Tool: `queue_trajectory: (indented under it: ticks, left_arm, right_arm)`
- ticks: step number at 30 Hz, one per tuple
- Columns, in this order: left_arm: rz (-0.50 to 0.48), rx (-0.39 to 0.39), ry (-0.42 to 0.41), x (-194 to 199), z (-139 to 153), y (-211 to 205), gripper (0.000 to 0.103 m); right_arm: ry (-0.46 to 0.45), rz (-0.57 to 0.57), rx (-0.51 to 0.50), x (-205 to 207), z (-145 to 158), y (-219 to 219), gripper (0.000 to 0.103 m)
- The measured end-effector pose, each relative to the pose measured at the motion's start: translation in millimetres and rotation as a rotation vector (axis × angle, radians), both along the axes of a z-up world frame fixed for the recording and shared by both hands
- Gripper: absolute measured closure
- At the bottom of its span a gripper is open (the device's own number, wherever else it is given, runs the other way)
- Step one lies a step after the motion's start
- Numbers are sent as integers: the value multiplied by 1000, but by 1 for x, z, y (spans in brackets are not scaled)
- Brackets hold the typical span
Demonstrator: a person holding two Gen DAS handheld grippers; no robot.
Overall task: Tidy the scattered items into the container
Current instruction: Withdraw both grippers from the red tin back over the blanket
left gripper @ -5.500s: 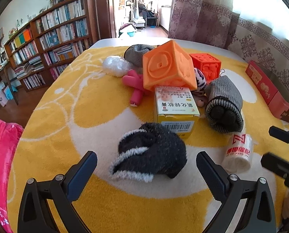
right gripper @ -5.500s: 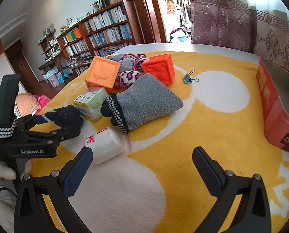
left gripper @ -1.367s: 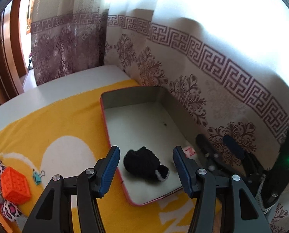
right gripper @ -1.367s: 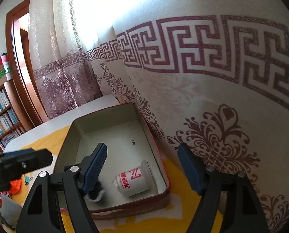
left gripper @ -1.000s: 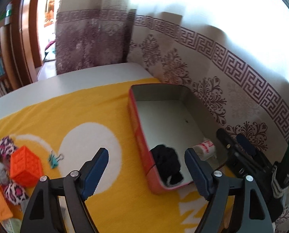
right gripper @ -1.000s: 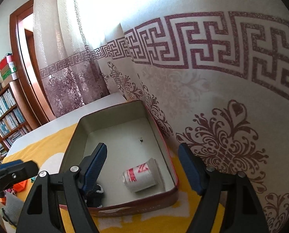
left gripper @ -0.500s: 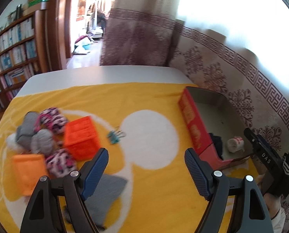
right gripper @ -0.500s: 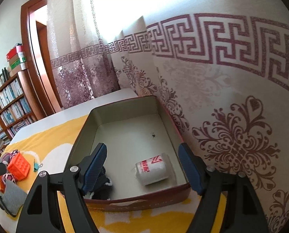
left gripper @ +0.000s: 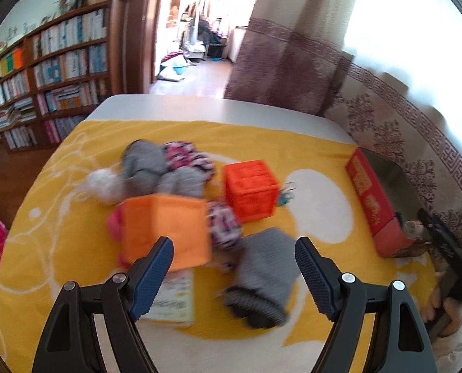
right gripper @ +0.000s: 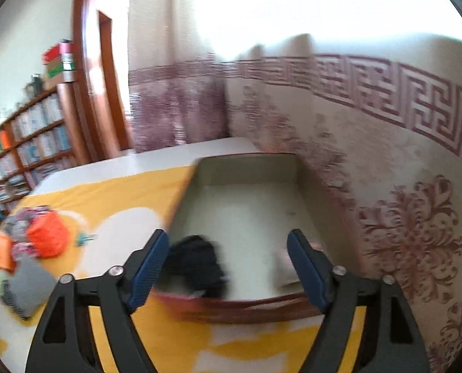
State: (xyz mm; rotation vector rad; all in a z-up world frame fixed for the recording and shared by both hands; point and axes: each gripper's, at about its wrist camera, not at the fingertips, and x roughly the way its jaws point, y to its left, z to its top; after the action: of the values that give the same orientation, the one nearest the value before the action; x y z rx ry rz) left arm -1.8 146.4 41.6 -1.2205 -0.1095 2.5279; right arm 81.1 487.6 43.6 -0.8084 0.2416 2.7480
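Note:
My left gripper (left gripper: 234, 267) is open and empty above the yellow cloth, over a grey sock (left gripper: 263, 275), an orange cube (left gripper: 165, 230) and a yellow medicine box (left gripper: 173, 300). A red-orange cube (left gripper: 249, 188) and more rolled socks (left gripper: 156, 168) lie behind. The red container (left gripper: 372, 200) stands at the right. My right gripper (right gripper: 228, 267) is open and empty over the container (right gripper: 240, 307), which holds a black sock (right gripper: 196, 265) and a white roll (right gripper: 284, 265).
A green binder clip (left gripper: 284, 197) lies beside the red-orange cube. A patterned curtain (right gripper: 402, 171) hangs behind the container. Bookshelves (left gripper: 44, 71) stand at the far left. The person's other hand (left gripper: 451, 310) is at the right edge.
My left gripper has swung away from the container back to the pile of items. My right gripper has drawn back a little from the container and turned left. Both stay open.

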Motion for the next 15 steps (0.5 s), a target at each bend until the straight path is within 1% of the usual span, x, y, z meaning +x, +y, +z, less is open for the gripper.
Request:
queue_trajectory:
  ticks: [2,5,7,8,10,15]
  left_arm:
    - [19,-1,-9,1,-5,-12,21]
    - [38,10,-21,3,-8,-26,21]
    - [44,18,-19,6,-8,-34,21]
    - [43,23,-18,8,-7,-37,21]
    - [40,26,-13,11,-4,-41,21]
    - [22,6,-8,20,-7,-51,21]
  right_arm:
    - [-3,105,-47,-3,2,-19,16]
    - [-46,302,-103,-14,1,-57,13]
    - [-62,384,-121,-19,0,-77,8]
    - [-67,415,-128,-21,-1,-86,4]
    - [-75,461,-140,-24,-2,-102,1]
    - [-101,527,-146,-26,-7,-130,1]
